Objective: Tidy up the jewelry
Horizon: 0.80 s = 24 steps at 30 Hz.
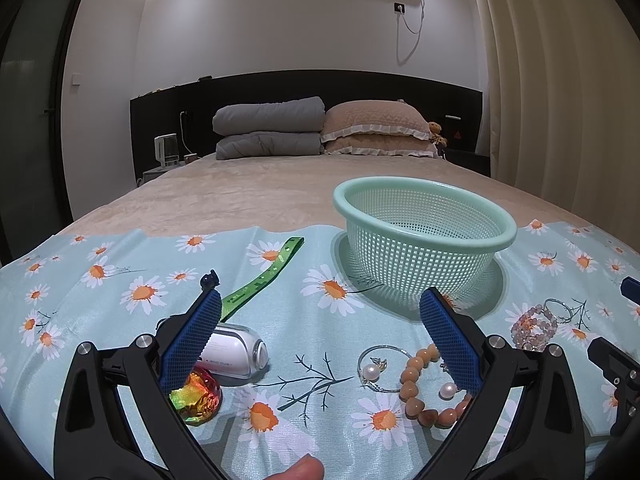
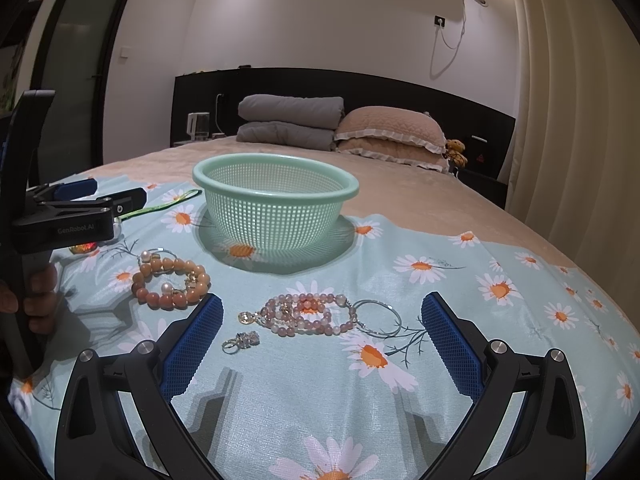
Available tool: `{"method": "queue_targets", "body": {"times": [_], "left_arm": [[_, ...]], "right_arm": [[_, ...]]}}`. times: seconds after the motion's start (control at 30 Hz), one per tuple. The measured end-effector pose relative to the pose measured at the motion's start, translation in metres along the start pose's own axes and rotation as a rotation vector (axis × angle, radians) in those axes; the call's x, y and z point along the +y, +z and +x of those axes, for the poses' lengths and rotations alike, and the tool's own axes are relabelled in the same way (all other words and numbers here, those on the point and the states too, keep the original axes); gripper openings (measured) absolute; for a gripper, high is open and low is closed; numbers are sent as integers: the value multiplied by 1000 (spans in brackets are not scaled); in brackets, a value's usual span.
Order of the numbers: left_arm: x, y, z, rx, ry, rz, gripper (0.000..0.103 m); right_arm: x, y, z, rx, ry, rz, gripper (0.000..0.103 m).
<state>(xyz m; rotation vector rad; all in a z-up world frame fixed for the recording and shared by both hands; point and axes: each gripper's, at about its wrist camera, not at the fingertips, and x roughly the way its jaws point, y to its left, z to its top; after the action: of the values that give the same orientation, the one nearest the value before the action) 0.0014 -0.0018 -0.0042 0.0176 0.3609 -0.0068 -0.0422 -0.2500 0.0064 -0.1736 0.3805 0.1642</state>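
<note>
Picking up the pink bead bracelet [image 2: 308, 314] goes best if the right gripper [image 2: 322, 344], wide open and empty, drops straight over it. The left gripper [image 1: 320, 336] is open and empty too. The green basket [image 2: 276, 184] waits just behind.

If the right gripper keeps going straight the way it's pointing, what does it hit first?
Probably the pink beaded bracelet, lying on the daisy cloth ahead of the open right gripper. The small ring sits nearer but left of centre; the green basket is farther back. Depth is uncertain.
</note>
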Motion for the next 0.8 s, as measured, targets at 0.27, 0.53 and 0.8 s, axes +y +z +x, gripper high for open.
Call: {"method": "queue_targets", "body": {"times": [0.27, 0.53, 0.8], "left_arm": [[-3, 1, 4, 24, -45, 17, 97], [-10, 1, 18, 105, -105, 49, 97], [-11, -3, 36, 203, -140, 45, 97]], "right_arm": [[-6, -2, 8, 53, -5, 38, 95], [-31, -4, 19, 139, -29, 168, 95], [-70, -8, 43, 259, 6, 379, 95]]}}
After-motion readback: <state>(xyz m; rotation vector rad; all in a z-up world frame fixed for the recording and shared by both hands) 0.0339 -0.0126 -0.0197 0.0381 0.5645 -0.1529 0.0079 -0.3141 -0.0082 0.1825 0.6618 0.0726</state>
